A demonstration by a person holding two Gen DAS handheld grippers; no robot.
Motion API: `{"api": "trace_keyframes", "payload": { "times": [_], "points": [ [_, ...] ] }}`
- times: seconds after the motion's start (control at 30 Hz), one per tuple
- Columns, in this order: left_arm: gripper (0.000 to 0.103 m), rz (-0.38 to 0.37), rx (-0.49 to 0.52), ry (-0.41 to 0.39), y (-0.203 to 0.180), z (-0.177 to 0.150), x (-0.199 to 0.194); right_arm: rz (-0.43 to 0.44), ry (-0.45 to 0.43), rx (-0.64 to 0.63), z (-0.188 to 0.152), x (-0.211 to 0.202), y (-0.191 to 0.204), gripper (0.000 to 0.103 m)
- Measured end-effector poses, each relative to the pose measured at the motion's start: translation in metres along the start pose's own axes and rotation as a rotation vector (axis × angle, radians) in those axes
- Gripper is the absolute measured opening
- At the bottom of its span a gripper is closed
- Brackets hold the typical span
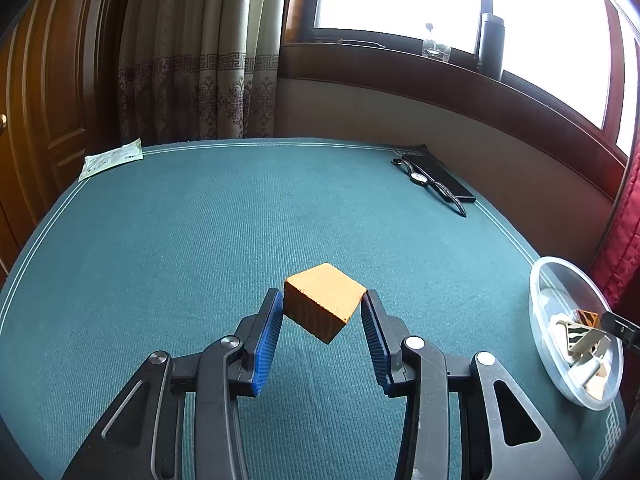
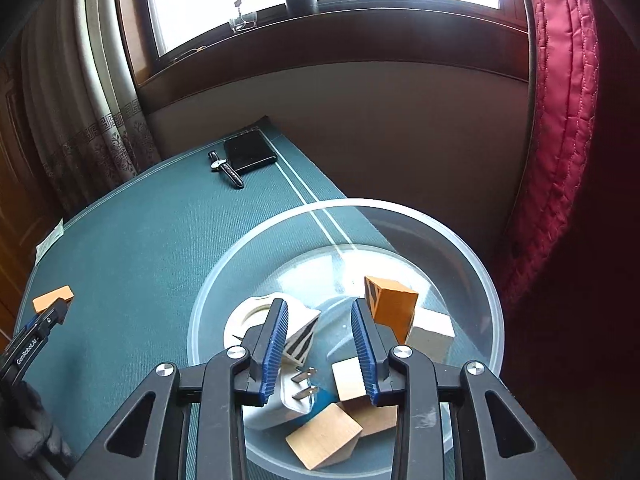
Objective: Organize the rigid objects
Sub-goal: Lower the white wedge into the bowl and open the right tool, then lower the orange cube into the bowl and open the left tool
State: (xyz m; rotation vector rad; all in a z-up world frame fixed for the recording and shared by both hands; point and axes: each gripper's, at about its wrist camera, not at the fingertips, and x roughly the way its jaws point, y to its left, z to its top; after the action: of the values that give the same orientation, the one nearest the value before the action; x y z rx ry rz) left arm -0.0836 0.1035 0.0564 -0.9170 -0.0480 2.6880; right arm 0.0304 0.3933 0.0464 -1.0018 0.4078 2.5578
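An orange block sits between the blue pads of my left gripper, corner towards me; the jaws touch its side corners, and it seems raised off the green table. It also shows in the right wrist view at the left gripper's tip. My right gripper is open and empty above a clear plastic bowl, which holds an orange striped block, several wooden blocks, a white plug adapter and a tape roll. The bowl also shows in the left wrist view.
A black wallet and a wristwatch lie at the table's far right corner. A paper slip lies at the far left corner. A red quilted cloth hangs right of the bowl. A dark bottle stands on the windowsill.
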Motion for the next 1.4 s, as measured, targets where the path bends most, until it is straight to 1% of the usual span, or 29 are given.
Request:
{"api": "trace_keyframes", "payload": {
  "times": [0.1,0.17,0.23,0.27,0.37,0.47,0.53,0.6,0.67,0.73,0.8,0.9,0.97,1.0,1.13,1.4],
  "points": [
    [0.042,-0.011,0.0,0.008,-0.003,0.0,-0.001,-0.008,-0.001,0.003,-0.004,-0.004,-0.009,0.036],
    [0.042,-0.025,0.007,0.019,-0.009,-0.002,-0.003,-0.01,0.0,0.01,-0.007,-0.006,-0.015,0.039],
    [0.042,-0.045,0.012,0.035,-0.016,-0.004,-0.005,-0.01,-0.002,0.02,-0.009,-0.007,-0.022,0.045],
    [0.042,-0.056,0.015,0.042,-0.021,-0.006,-0.006,-0.006,-0.002,0.023,-0.01,-0.008,-0.024,0.046],
    [0.042,-0.076,0.032,0.05,-0.036,-0.008,-0.01,0.02,0.003,0.024,-0.011,-0.007,-0.026,0.047],
    [0.042,-0.085,0.044,0.046,-0.049,-0.008,-0.015,0.054,0.001,-0.005,-0.012,-0.005,-0.018,0.05],
    [0.042,-0.09,0.053,0.043,-0.058,-0.008,-0.019,0.076,-0.011,-0.045,-0.013,-0.005,-0.007,0.061],
    [0.042,-0.094,0.063,0.04,-0.065,-0.007,-0.023,0.086,-0.027,-0.104,-0.014,-0.004,0.005,0.066],
    [0.042,-0.097,0.072,0.037,-0.071,-0.006,-0.026,0.093,-0.029,-0.162,-0.015,0.0,0.016,0.066],
    [0.042,-0.099,0.081,0.035,-0.077,-0.006,-0.029,0.102,-0.025,-0.193,-0.015,0.007,0.021,0.066],
    [0.042,-0.101,0.091,0.034,-0.082,-0.005,-0.031,0.07,-0.017,-0.198,-0.013,0.016,0.02,0.066],
    [0.042,-0.104,0.108,0.032,-0.089,-0.004,-0.033,0.035,0.007,-0.151,-0.008,0.027,0.007,0.066],
    [0.042,-0.109,0.117,0.034,-0.095,-0.003,-0.031,-0.015,0.003,-0.116,-0.004,0.03,-0.006,0.066],
    [0.042,-0.113,0.121,0.036,-0.099,-0.003,-0.031,-0.022,0.0,-0.09,-0.003,0.03,-0.014,0.066],
    [0.042,-0.143,0.14,0.055,-0.116,-0.004,-0.025,-0.02,-0.008,-0.012,0.002,0.026,-0.04,0.066],
    [0.042,-0.226,0.21,0.098,-0.164,-0.009,-0.016,-0.017,-0.052,0.002,0.002,0.015,-0.06,0.067]
  ]
}}
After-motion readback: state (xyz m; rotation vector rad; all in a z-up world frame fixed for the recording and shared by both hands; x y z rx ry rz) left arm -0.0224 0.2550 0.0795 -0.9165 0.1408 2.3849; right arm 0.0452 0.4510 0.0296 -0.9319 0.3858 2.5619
